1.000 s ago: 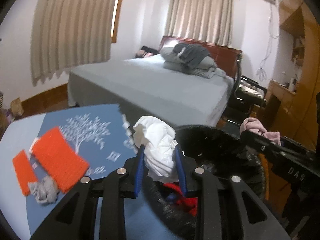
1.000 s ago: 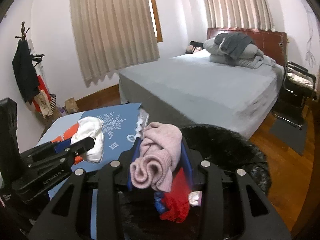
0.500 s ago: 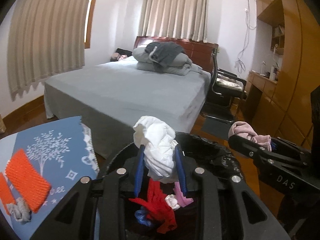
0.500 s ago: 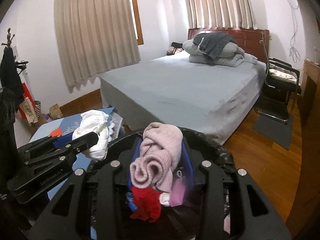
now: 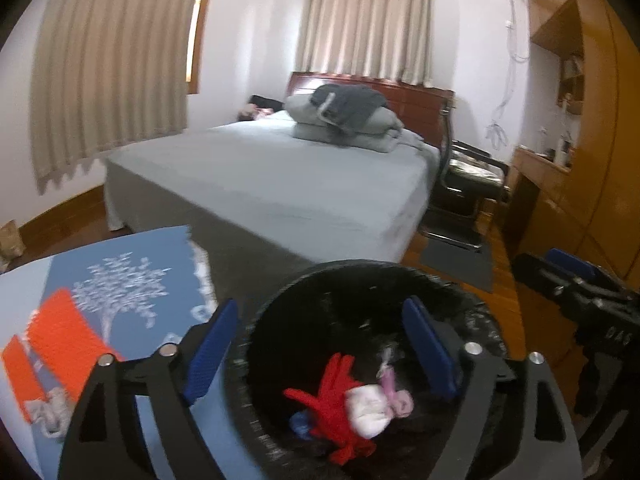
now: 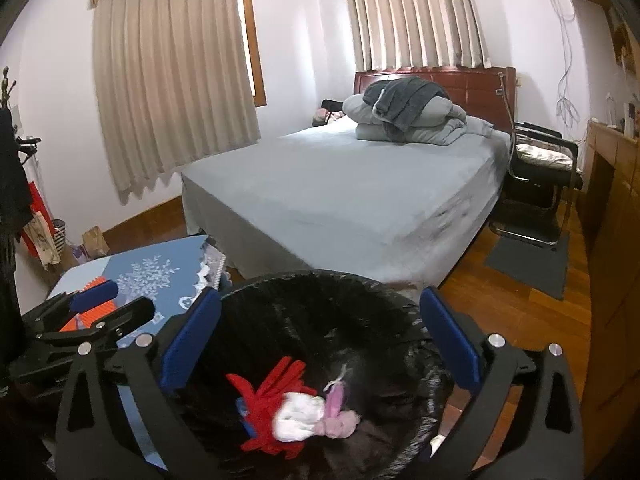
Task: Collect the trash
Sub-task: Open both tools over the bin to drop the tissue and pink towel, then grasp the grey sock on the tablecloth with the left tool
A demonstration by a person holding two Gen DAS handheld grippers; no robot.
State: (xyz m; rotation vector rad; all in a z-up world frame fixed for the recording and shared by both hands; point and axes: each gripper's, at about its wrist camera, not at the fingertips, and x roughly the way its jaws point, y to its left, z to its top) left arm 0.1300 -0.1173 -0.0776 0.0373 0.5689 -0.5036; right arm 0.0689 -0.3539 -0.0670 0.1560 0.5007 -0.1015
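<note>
A black-lined trash bin (image 5: 360, 276) (image 6: 320, 284) sits below both grippers. Inside lie a white wad (image 5: 370, 410) (image 6: 298, 420), a pink cloth (image 5: 400, 402) (image 6: 340, 424) and red scraps (image 5: 334, 396) (image 6: 272, 396). My left gripper (image 5: 320, 348) is open and empty above the bin. My right gripper (image 6: 320, 340) is open and empty above it too. Two orange pieces (image 5: 60, 336) and a grey wad (image 5: 52, 408) lie on the blue table (image 5: 132, 264) at left.
A grey bed (image 5: 280, 184) (image 6: 360, 184) stands behind the bin. A black chair (image 6: 540, 168) and wooden cabinets (image 5: 560, 184) are at right. A dark mat (image 6: 528, 260) lies on the wood floor.
Both grippers have opened. The white wad fell from the left one and the pink cloth from the right one into the bin.
</note>
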